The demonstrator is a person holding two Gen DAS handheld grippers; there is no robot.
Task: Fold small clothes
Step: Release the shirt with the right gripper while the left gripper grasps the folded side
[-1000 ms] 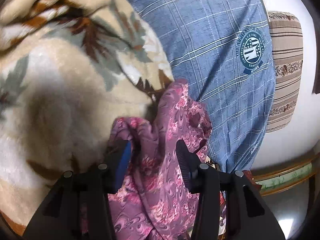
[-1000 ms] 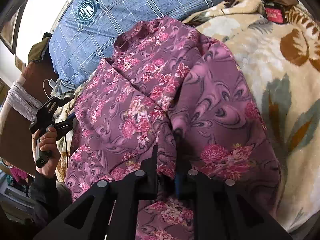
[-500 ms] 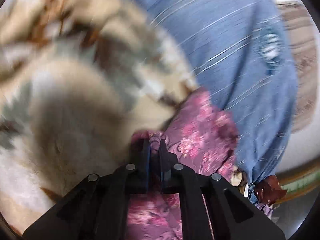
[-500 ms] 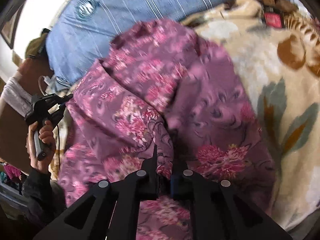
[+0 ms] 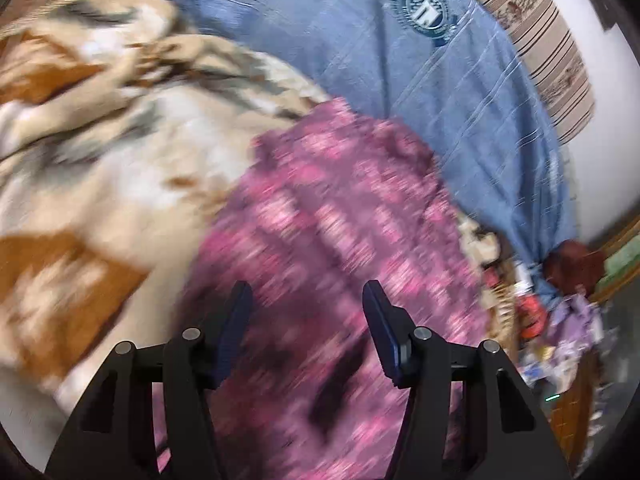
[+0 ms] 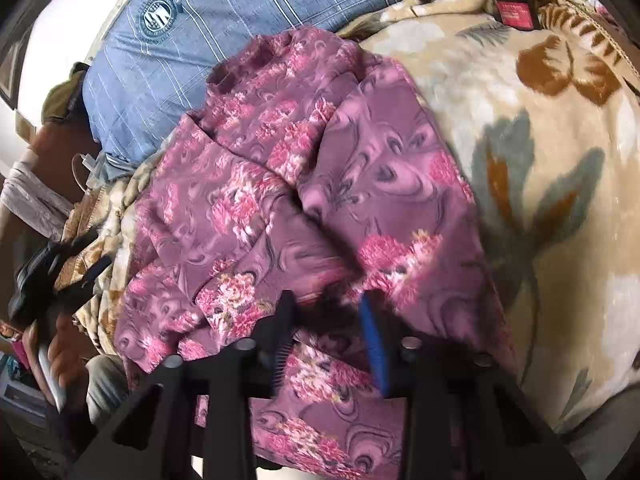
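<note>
Left hand-held gripper (image 5: pixel 306 312) wide open above purple floral garment (image 5: pixel 332 216), right hand-held gripper (image 6: pixel 326 320) parted, empty

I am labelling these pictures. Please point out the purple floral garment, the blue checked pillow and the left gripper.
purple floral garment (image 6: pixel 304 184): right wrist view, middle of its crumpled top.
blue checked pillow (image 6: pixel 248 8): right wrist view, plain checked cloth beside its badge.
left gripper (image 5: pixel 306 320): left wrist view, midway between its open fingertips.

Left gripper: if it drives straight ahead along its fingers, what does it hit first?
Most likely the purple floral garment. The left gripper is open with that cloth filling the gap and the line ahead; the blue plaid pillow lies beyond. The frame is motion-blurred, so depth is uncertain.
</note>
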